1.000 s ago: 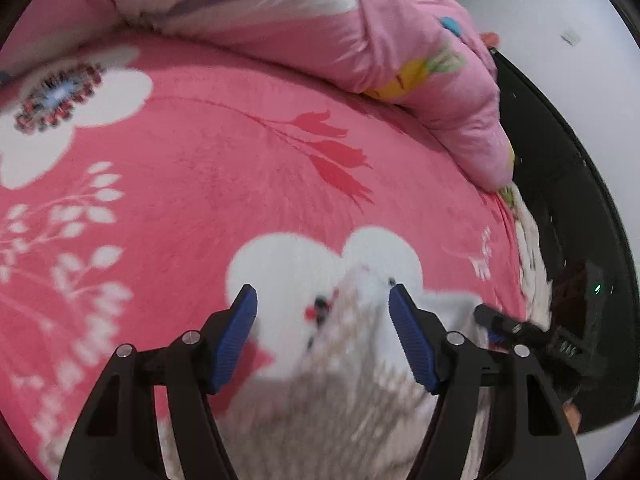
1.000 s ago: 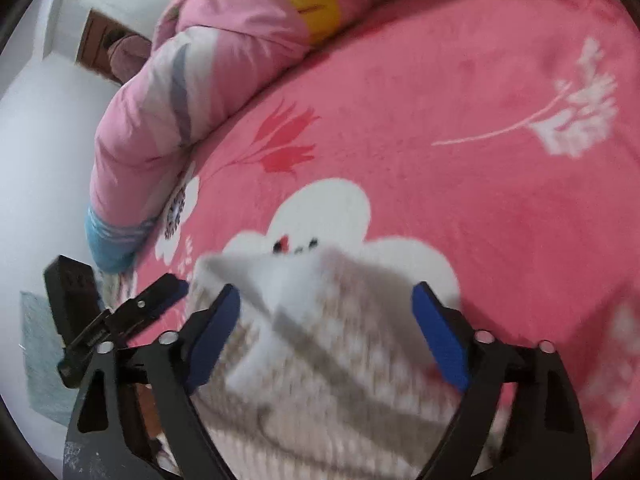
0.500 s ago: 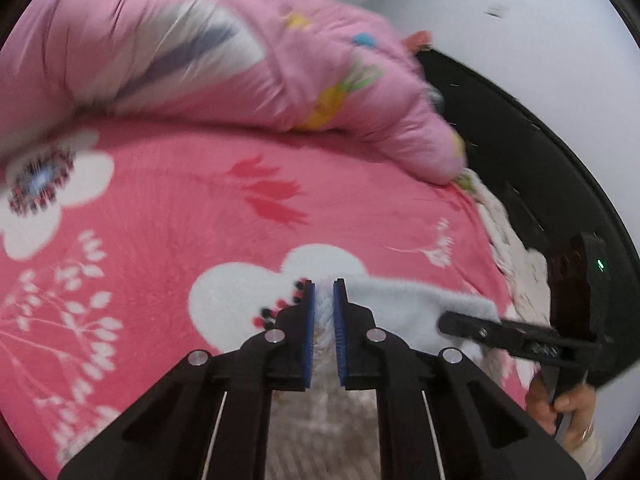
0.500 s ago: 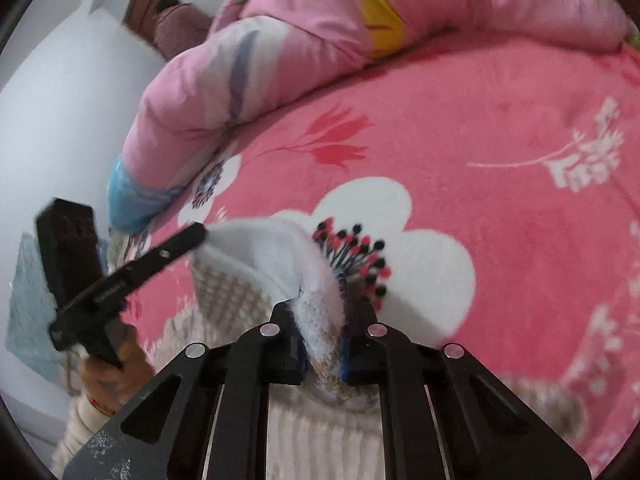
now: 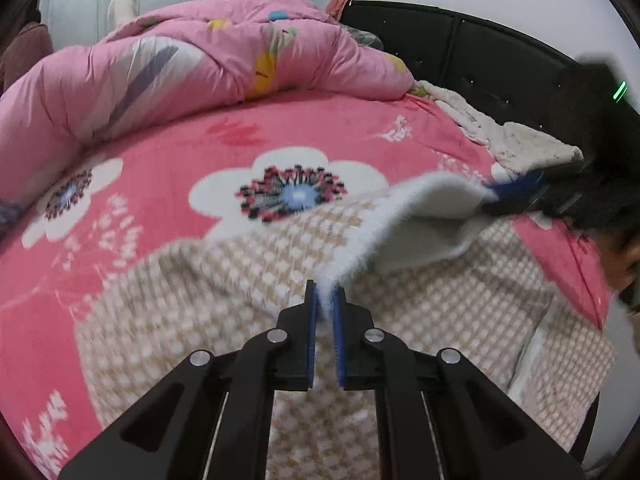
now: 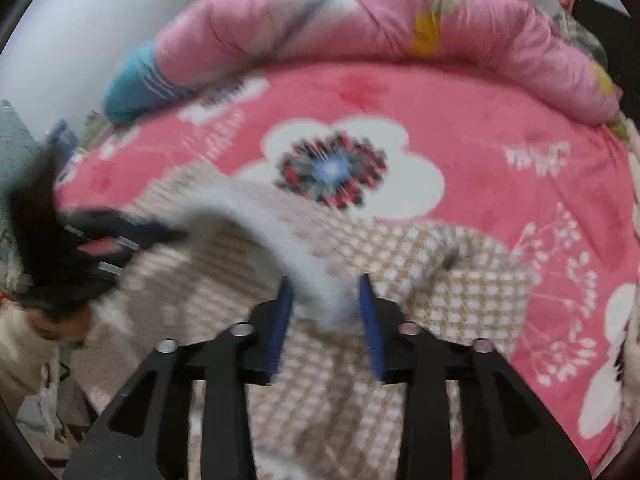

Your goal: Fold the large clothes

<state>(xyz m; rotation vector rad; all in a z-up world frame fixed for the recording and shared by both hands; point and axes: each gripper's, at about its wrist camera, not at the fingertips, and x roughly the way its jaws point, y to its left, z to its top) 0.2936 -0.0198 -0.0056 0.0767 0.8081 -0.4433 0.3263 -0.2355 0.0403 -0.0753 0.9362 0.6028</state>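
In the left wrist view, the left gripper (image 5: 325, 300) is pinching the white fleecy edge of the checked beige garment (image 5: 224, 312), its blue pads drawn nearly together on the fabric. The garment is lying spread over the pink flowered blanket (image 5: 168, 148), just below the big white flower (image 5: 288, 192) printed in the blanket's middle. From the pinched spot the white edge is running up and to the right, away from the flower, to the right gripper (image 5: 516, 190), which is showing here as a dark blur with a streak of blue; from this view I cannot tell how its jaws are standing. Beyond the flower, a rolled pink quilt (image 5: 200, 64) is lying along the far side of the blanket, and a black headboard (image 5: 480, 48) is standing to the right of it.

In the right wrist view, the right gripper (image 6: 326, 292) is pointing down at the garment (image 6: 440, 264) below the same flower (image 6: 340, 164). Its jaws have just been opening and are standing partly apart, with the white edge lying loosely between them and not clamped. Left of the flower, the left gripper (image 6: 160, 234) is showing blurred, at the other end of the raised edge.
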